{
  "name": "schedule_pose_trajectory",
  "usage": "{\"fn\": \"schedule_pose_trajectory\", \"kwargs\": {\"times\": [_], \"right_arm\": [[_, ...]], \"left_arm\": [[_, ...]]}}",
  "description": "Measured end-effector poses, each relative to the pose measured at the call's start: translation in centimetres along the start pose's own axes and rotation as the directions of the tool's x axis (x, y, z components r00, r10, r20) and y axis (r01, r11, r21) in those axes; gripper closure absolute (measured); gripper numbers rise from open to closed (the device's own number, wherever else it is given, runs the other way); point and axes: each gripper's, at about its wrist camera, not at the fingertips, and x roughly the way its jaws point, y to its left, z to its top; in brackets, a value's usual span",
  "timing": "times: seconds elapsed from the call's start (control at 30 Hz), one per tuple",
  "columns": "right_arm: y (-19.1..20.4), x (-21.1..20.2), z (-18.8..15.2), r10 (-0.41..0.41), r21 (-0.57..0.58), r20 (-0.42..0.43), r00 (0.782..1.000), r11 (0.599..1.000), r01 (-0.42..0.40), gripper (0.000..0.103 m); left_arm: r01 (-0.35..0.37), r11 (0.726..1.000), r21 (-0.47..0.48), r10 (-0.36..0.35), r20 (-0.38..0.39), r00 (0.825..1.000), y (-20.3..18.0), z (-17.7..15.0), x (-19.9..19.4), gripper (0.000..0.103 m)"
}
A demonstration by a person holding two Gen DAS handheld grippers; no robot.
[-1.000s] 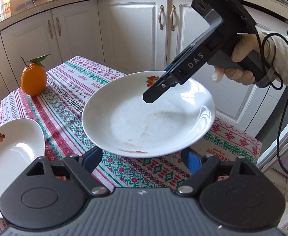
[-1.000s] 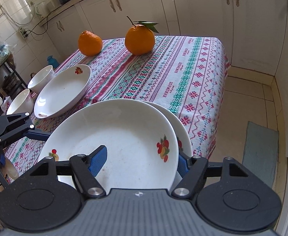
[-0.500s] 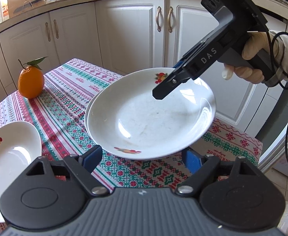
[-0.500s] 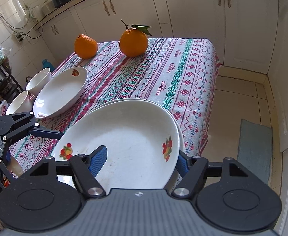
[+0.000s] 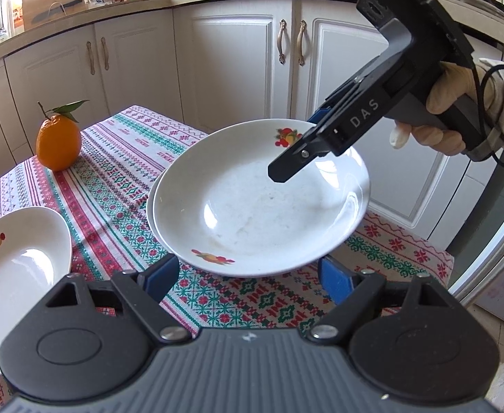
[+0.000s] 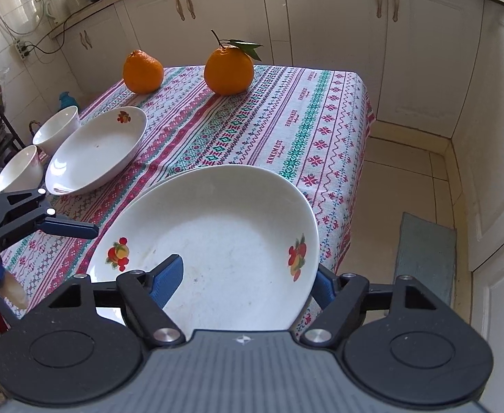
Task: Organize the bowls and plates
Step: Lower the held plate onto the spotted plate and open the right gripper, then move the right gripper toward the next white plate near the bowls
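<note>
Stacking step: top plate (image 5: 252,203) nearly seated on lower plate (image 5: 153,206).

Left view: right gripper (image 5: 307,141) pinches the top plate's far rim, mid-frame; left gripper (image 5: 248,275) stands wide and empty at bottom; an orange (image 5: 58,141) sits upper left.
Right view: right gripper (image 6: 243,280) grips the near rim; next it likely lowers and lets go. Third plate (image 6: 95,151) and two bowls (image 6: 57,129) wait at left, well apart.

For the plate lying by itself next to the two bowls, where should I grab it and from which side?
Take the lone plate by its thin raised rim, one finger above and one below, probably coming in low from the open tablecloth side. The two bowls crowd its other side, and its shallow wide shape leaves nothing but the rim to pinch.
</note>
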Motion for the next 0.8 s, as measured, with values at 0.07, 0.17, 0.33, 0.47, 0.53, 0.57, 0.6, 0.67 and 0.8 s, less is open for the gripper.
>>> {"fn": "schedule_pose_trajectory", "kwargs": {"times": [0.07, 0.17, 0.33, 0.47, 0.53, 0.57, 0.6, 0.67, 0.8], "right_arm": [[0.2, 0.1, 0.0, -0.019, -0.011, -0.004, 1.0, 1.0, 0.019, 0.021], [0.5, 0.2, 0.0, -0.04, -0.024, -0.009, 0.999, 0.999, 0.04, 0.021], [0.7, 0.4, -0.1, -0.08, -0.04, -0.016, 0.997, 0.996, 0.079, 0.02], [1.0, 0.7, -0.5, -0.106, -0.061, -0.034, 0.994, 0.993, 0.103, 0.018], [1.3, 0.5, -0.6, -0.117, -0.078, -0.032, 0.993, 0.99, 0.114, 0.017], [1.5, 0.4, -0.6, -0.12, -0.082, -0.027, 0.992, 0.99, 0.117, 0.016], [1.7, 0.1, -0.6, -0.116, -0.082, -0.02, 0.993, 0.99, 0.114, 0.012], [2.1, -0.4, -0.6, -0.104, -0.085, 0.001, 0.995, 0.991, 0.104, 0.004], [3.7, -1.6, -0.5, -0.061, -0.103, 0.047, 0.997, 0.992, 0.066, 0.0]], "left_arm": [[-0.004, 1.0, -0.003, 0.004, 0.008, 1.0, -0.1, -0.1, -0.3, 0.016], [-0.001, 1.0, -0.017, 0.001, 0.021, 1.0, 0.0, -0.2, -0.7, 0.015], [-0.004, 1.0, -0.025, 0.004, 0.036, 0.999, 0.1, -0.3, -1.2, 0.015], [-0.008, 0.999, -0.031, 0.009, 0.043, 0.999, 0.1, -0.5, -1.5, 0.015], [-0.011, 0.999, -0.038, 0.013, 0.045, 0.999, 0.2, -0.7, -1.6, 0.015], [-0.014, 0.999, -0.042, 0.016, 0.047, 0.999, 0.3, -0.8, -1.7, 0.015], [-0.019, 0.999, -0.044, 0.021, 0.049, 0.999, 0.4, -0.9, -1.9, 0.015], [-0.04, 0.998, -0.05, 0.042, 0.054, 0.998, 0.4, -1.1, -2.2, 0.015], [-0.094, 0.991, -0.093, 0.1, 0.06, 0.993, 0.9, -1.8, -3.0, 0.014]]}}
